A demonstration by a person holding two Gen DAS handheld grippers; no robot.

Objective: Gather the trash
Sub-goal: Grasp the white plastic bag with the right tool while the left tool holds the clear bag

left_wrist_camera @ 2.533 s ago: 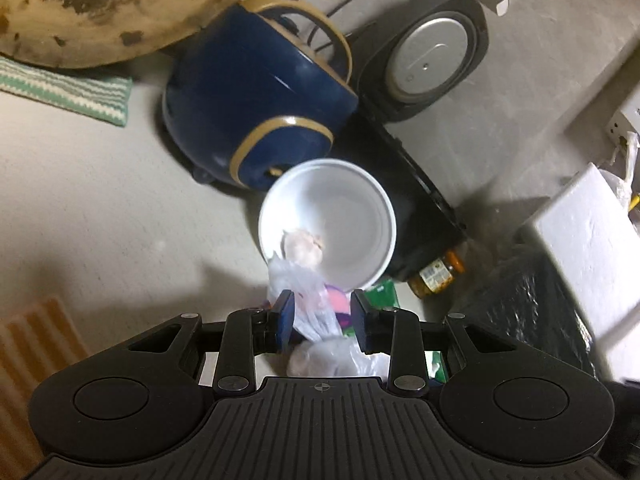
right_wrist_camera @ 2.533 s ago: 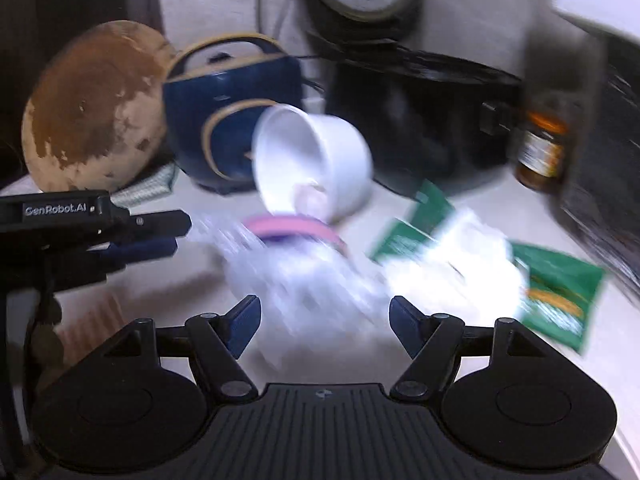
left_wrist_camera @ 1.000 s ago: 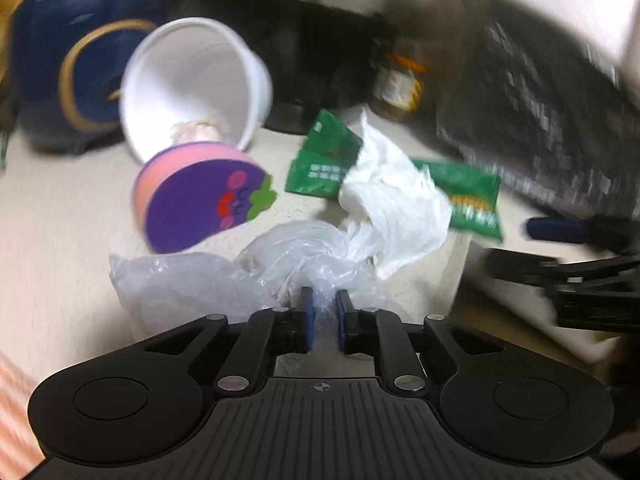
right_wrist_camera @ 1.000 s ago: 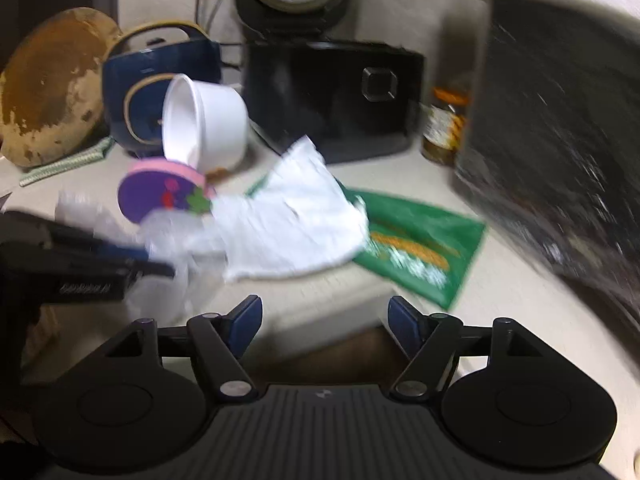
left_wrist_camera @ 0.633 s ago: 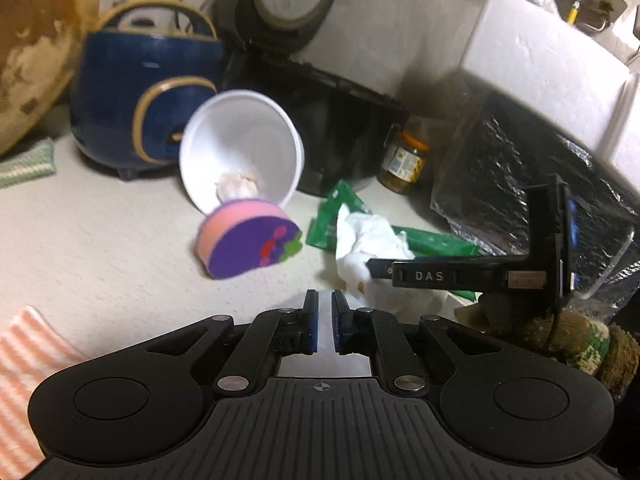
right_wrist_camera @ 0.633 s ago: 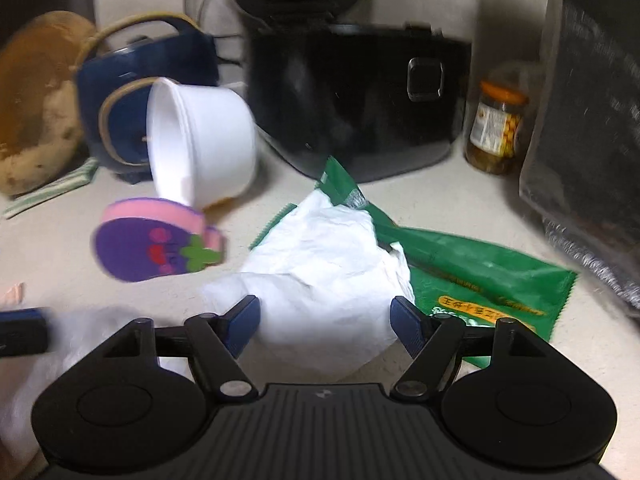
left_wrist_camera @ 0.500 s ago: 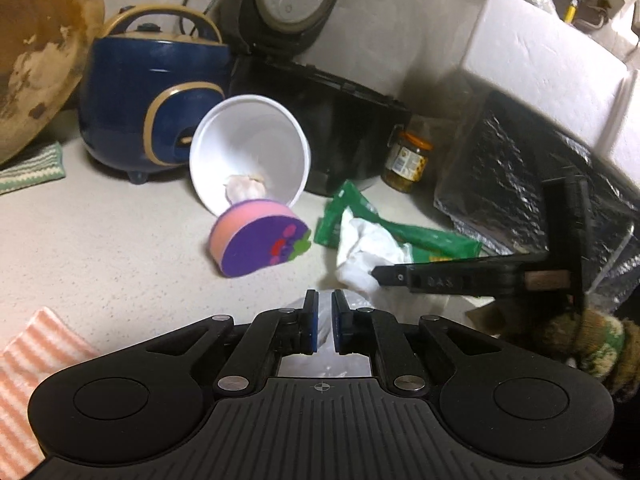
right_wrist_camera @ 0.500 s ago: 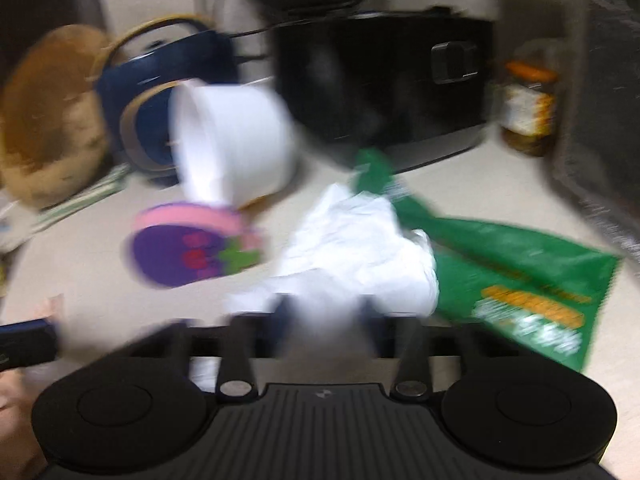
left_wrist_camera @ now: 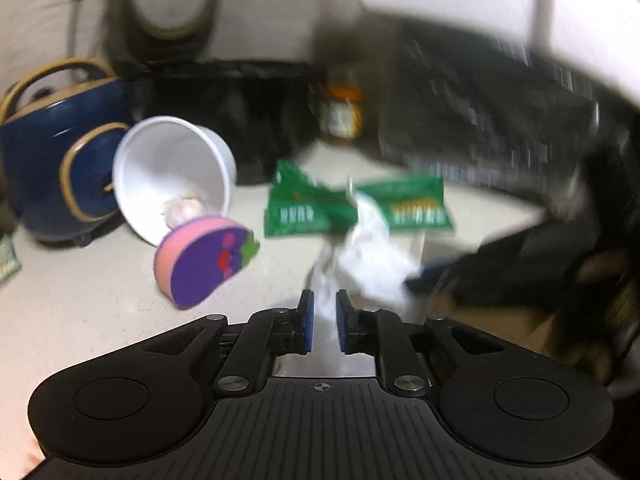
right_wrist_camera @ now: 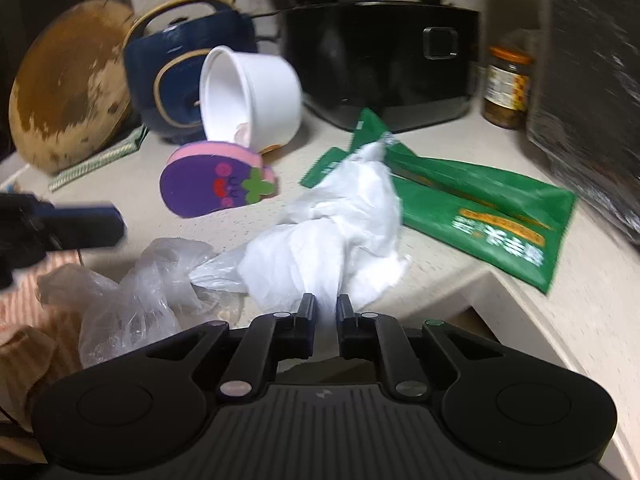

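Observation:
My right gripper [right_wrist_camera: 325, 312] is shut on a crumpled white plastic bag [right_wrist_camera: 340, 224] at the counter's front edge. The bag joins a clear plastic bag [right_wrist_camera: 132, 280] lying to its left. My left gripper [left_wrist_camera: 325, 312] is shut on the clear plastic [left_wrist_camera: 326, 284], which runs up to the white bag [left_wrist_camera: 372, 256]; this view is blurred. A green wrapper [right_wrist_camera: 480, 216] lies behind the white bag, also seen in the left wrist view [left_wrist_camera: 356, 208]. A tipped white bowl [right_wrist_camera: 248, 92] holds a small wad.
A purple and pink sponge [right_wrist_camera: 216, 180] leans by the bowl. A blue cooker [right_wrist_camera: 180, 80], a black rice cooker [right_wrist_camera: 380, 60], a jar [right_wrist_camera: 506, 88] and a round wooden board [right_wrist_camera: 68, 88] stand at the back. A striped cloth [right_wrist_camera: 28, 320] lies front left.
My right gripper has closed on the white bag and pulled it toward the counter edge. The left gripper stays shut on the clear plastic and has swung right.

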